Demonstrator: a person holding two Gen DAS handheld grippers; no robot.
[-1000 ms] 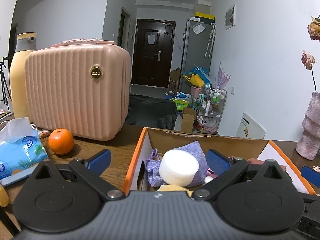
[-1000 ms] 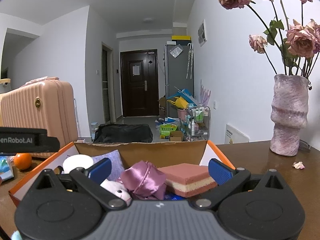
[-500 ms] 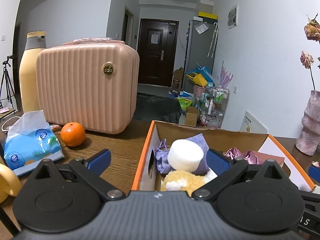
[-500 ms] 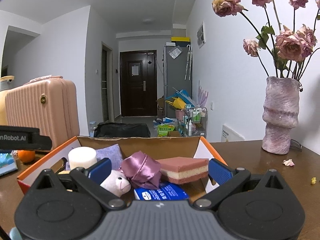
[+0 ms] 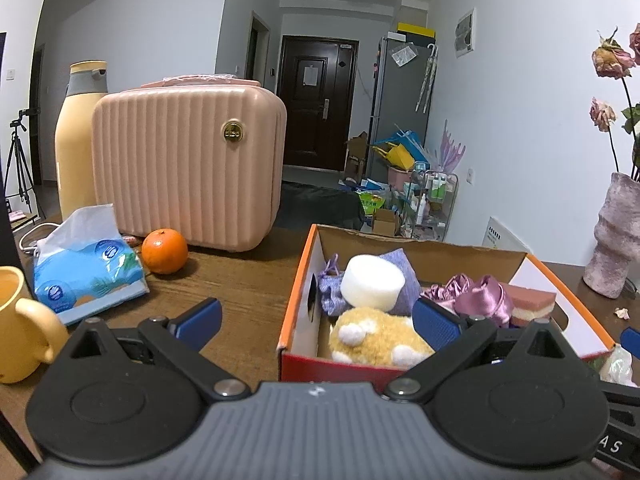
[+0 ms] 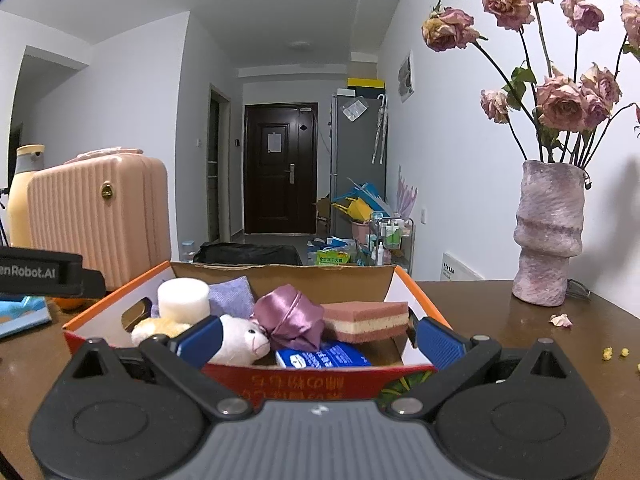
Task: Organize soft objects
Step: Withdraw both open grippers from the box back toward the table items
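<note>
An orange-rimmed cardboard box on the wooden table holds soft things: a white round sponge, a lilac pouch, a yellow plush, a white plush, a purple satin scrunchie, a pink layered sponge and a blue tissue pack. My left gripper is open just short of the box's left front corner. My right gripper is open in front of the box. Nothing sits between either pair of fingers.
Left of the box stand a pink ribbed case, a yellow bottle, an orange, a blue tissue packet and a yellow mug. A vase of dried roses stands at the right, with fallen petals nearby.
Both grippers have drawn back and risen from the box, so more of its front and contents shows. Neither gripper has taken hold of anything.
</note>
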